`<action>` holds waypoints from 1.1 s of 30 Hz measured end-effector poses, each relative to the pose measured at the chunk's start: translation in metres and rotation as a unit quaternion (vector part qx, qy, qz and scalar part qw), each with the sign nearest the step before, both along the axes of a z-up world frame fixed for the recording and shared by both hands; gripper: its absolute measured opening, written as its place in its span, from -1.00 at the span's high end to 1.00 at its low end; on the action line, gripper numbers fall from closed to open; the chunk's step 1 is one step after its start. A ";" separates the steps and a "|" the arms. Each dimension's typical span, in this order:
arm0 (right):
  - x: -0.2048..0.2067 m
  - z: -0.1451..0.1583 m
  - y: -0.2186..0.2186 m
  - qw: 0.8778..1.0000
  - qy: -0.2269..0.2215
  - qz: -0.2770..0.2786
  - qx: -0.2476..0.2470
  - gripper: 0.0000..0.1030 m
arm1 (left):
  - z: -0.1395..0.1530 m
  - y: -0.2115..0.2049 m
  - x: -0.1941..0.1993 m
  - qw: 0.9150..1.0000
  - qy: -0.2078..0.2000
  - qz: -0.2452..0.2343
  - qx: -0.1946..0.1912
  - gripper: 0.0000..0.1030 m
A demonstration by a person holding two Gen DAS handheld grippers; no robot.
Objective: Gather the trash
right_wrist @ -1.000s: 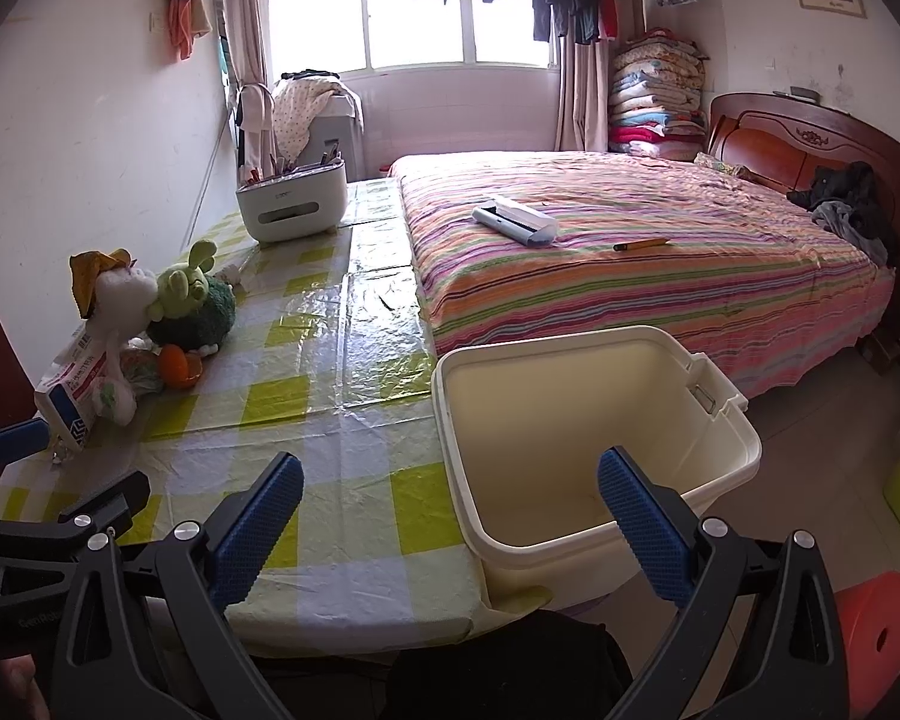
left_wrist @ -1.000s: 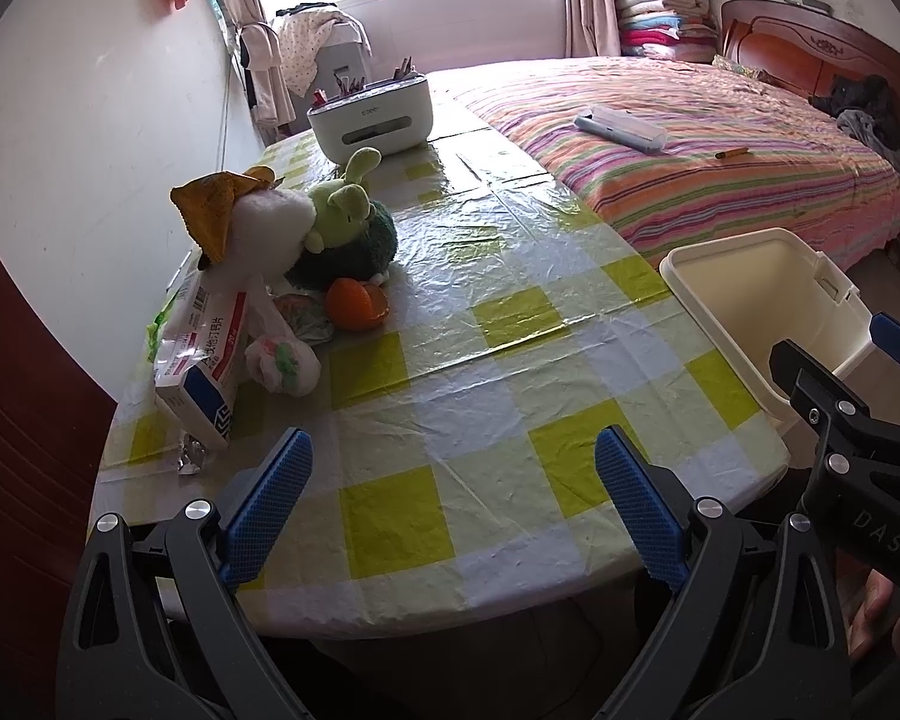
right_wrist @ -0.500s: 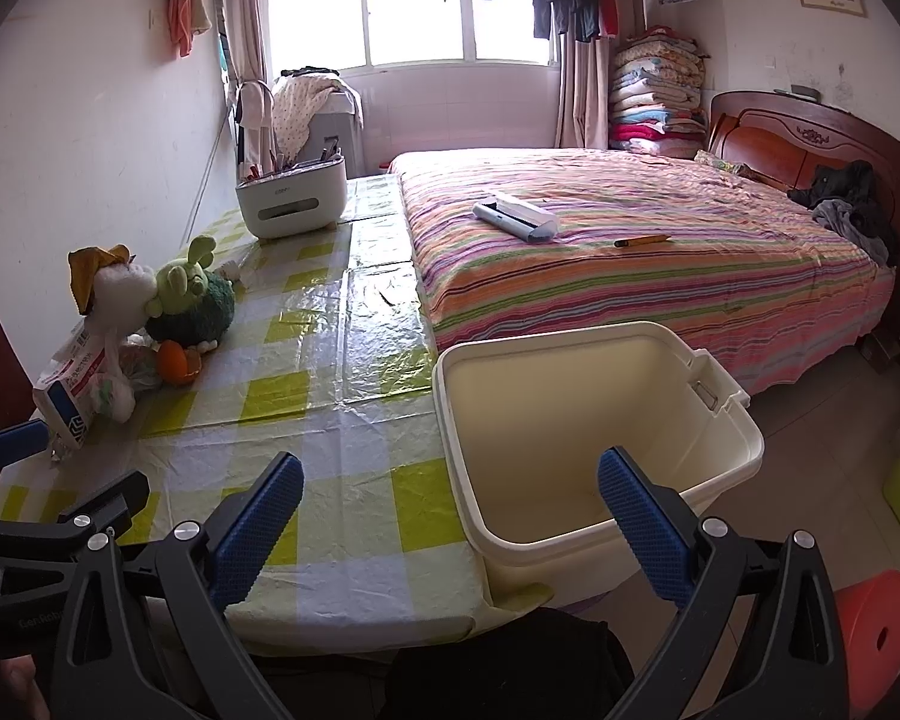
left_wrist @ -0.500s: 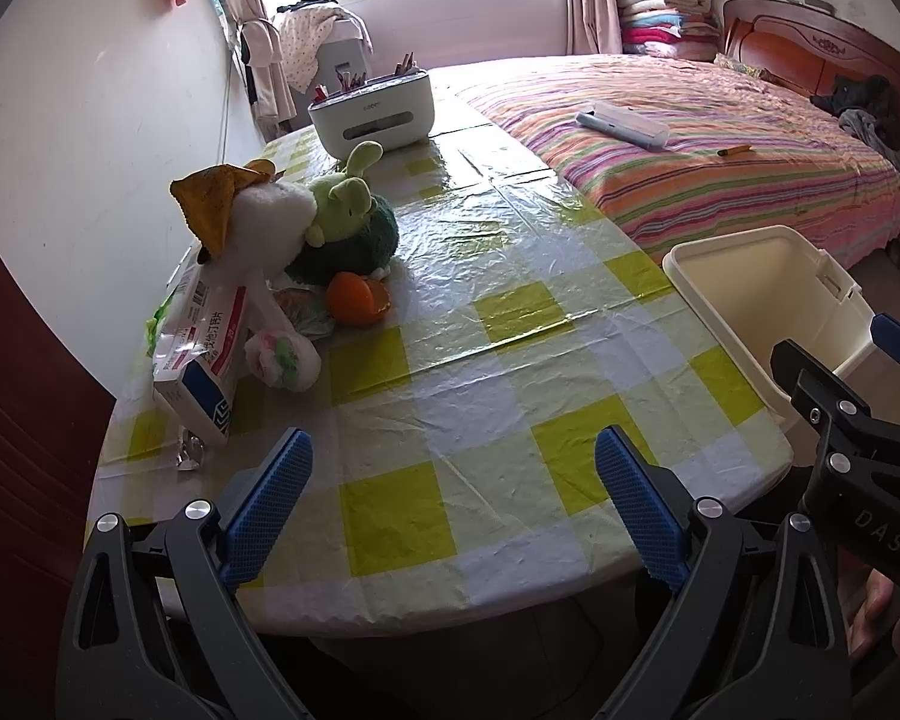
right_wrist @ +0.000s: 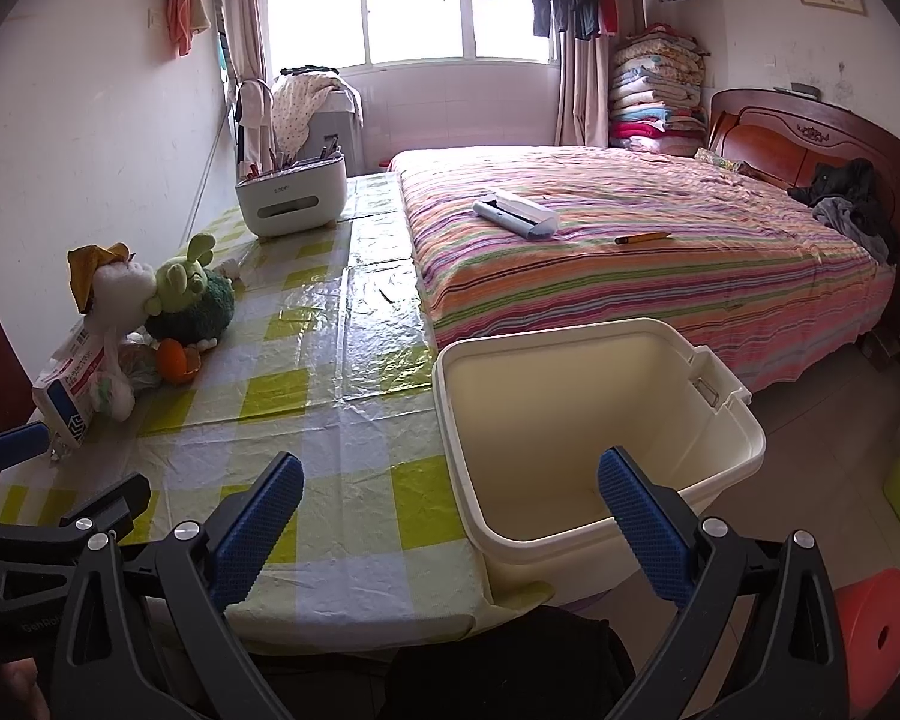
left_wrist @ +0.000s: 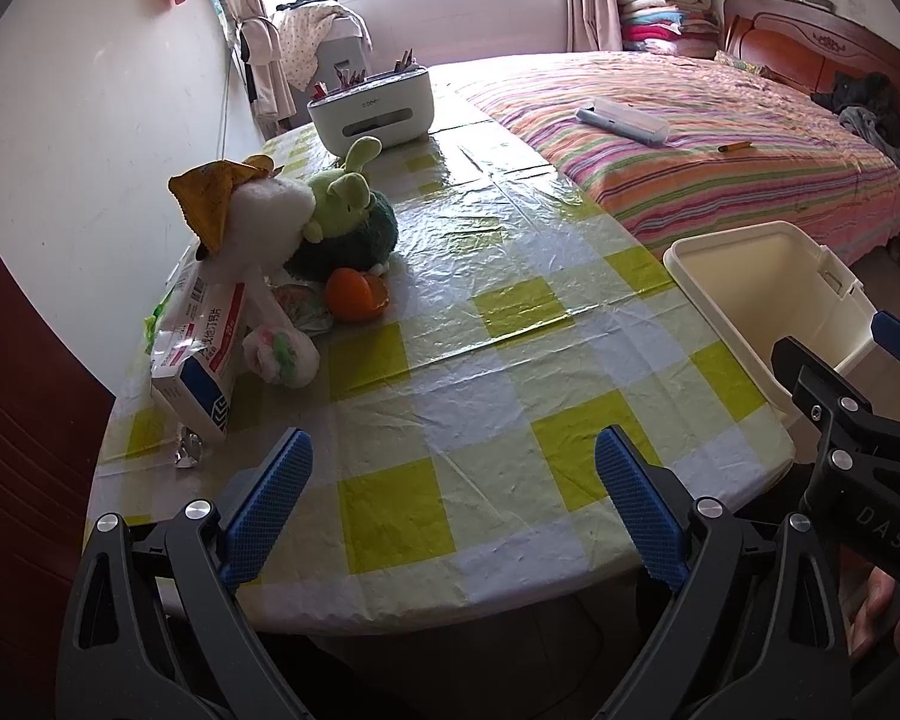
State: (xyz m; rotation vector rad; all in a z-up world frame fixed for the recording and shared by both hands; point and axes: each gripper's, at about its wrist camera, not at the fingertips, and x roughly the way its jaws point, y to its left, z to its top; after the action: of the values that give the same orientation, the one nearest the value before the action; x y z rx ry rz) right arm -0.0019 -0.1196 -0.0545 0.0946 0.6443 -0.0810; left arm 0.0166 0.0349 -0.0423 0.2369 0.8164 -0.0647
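An orange peel [left_wrist: 354, 295] [right_wrist: 177, 360], a crumpled white wrapper ball [left_wrist: 281, 355] [right_wrist: 113, 394] and a clear scrap [left_wrist: 187, 450] lie at the table's left side beside a tissue pack [left_wrist: 201, 343]. A cream bin [left_wrist: 768, 294] [right_wrist: 588, 420] stands open and empty at the table's right edge. My left gripper [left_wrist: 453, 483] is open and empty over the table's near edge. My right gripper [right_wrist: 450, 510] is open and empty, in front of the bin's near rim.
Plush toys [left_wrist: 306, 222] sit on the checked tablecloth [left_wrist: 510, 360] by the trash. A white organiser box [left_wrist: 372, 111] stands at the far end. A striped bed [right_wrist: 630, 252] lies to the right, a red stool [right_wrist: 870, 630] on the floor.
My left gripper has edged slightly forward over the table. The right gripper has hardly moved. Both stay open.
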 end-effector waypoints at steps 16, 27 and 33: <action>0.002 -0.002 0.001 1.000 0.001 0.001 -0.001 -0.87 | -0.001 0.000 0.000 1.000 0.001 0.002 0.001 -0.82; 0.005 -0.002 0.003 1.000 0.000 0.005 -0.002 -0.87 | -0.001 0.004 0.003 1.000 0.001 0.007 -0.001 -0.82; 0.008 -0.001 0.006 1.000 0.000 0.009 -0.006 -0.87 | 0.000 0.008 0.004 1.000 -0.003 0.011 -0.001 -0.82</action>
State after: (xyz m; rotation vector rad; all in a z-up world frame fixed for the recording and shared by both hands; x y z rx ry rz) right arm 0.0057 -0.1137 -0.0559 0.0778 0.6450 -0.0673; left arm 0.0204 0.0430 -0.0428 0.2249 0.8127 -0.0439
